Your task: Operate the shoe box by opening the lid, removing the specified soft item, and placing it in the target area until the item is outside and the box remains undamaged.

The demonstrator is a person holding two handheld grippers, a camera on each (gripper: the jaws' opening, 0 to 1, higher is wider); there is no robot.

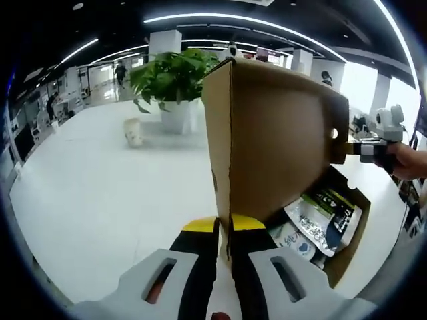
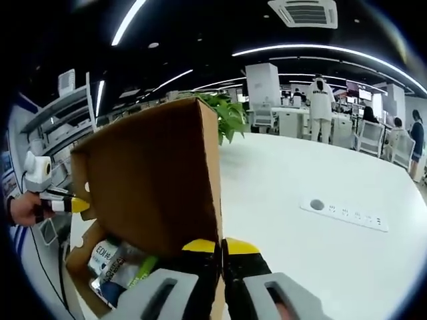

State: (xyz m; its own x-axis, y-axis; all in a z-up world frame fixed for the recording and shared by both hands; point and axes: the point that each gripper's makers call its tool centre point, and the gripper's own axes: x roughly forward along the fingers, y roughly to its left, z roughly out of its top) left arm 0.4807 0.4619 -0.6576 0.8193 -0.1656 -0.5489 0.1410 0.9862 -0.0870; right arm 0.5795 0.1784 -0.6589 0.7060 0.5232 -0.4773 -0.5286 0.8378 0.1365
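Both the left gripper point(image 1: 223, 243) and right gripper point(image 2: 220, 257) pinch the raised cardboard lid point(image 1: 273, 140), stiff yet creasable; soft packets point(image 1: 320, 220) inside the shoe box point(image 1: 347, 253) look light, pinchable at an edge.

Bright overall, lit by ceiling light strips point(image 1: 233, 19); glare off the white desk point(image 2: 320, 193), heavy fisheye bending at edges, fairly sharp.

A brown cardboard shoe box point(image 1: 347, 250) is set open on the white counter point(image 1: 100, 200), its plain brown lid point(image 1: 273, 140) raised upright. Inside the box, soft printed plastic pouches point(image 1: 320, 217) in white, green and black are seen lying flat.
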